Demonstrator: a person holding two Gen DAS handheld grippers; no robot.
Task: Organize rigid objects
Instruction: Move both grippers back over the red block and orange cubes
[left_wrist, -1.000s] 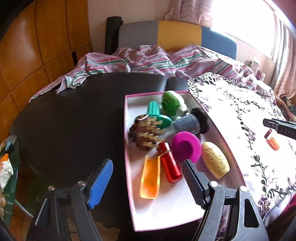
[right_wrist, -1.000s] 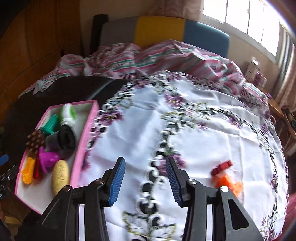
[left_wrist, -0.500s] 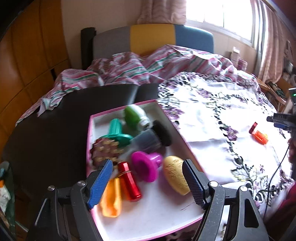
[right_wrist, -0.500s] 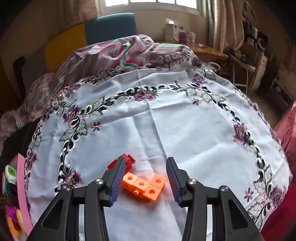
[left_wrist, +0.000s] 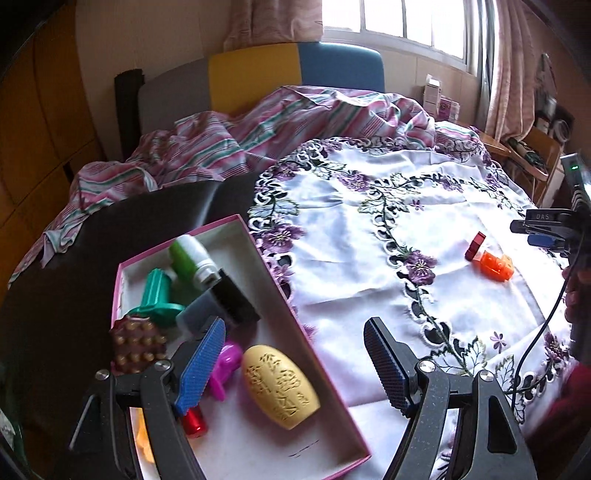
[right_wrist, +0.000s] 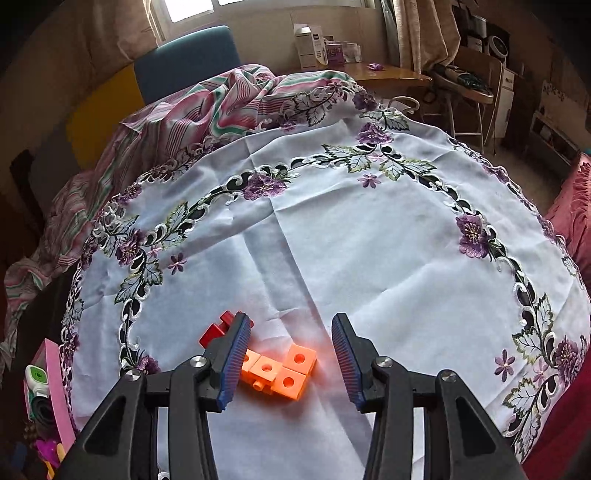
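An orange block piece (right_wrist: 280, 374) made of joined cubes lies on the white embroidered tablecloth (right_wrist: 351, 236), with a small red piece (right_wrist: 218, 328) touching its far left end. My right gripper (right_wrist: 288, 363) is open and straddles the orange piece just above the cloth. The orange piece (left_wrist: 495, 264) and red piece (left_wrist: 474, 245) also show in the left wrist view. My left gripper (left_wrist: 295, 362) is open and empty over the right rim of a pink-edged tray (left_wrist: 280, 295). The tray holds a yellow oval (left_wrist: 280, 386), a magenta piece (left_wrist: 225, 363), a green bottle (left_wrist: 192, 258) and other toys.
A striped pink sheet (left_wrist: 236, 140) is bunched at the table's far side before a grey, yellow and blue headboard (left_wrist: 258, 74). The table's dark bare top (left_wrist: 55, 288) lies left of the tray. A wooden desk with boxes (right_wrist: 369, 70) and a chair (right_wrist: 472, 96) stand beyond.
My right gripper swung right across the cloth and came down over the orange piece. My left gripper swung right, so the tray slid to the lower left of its view.
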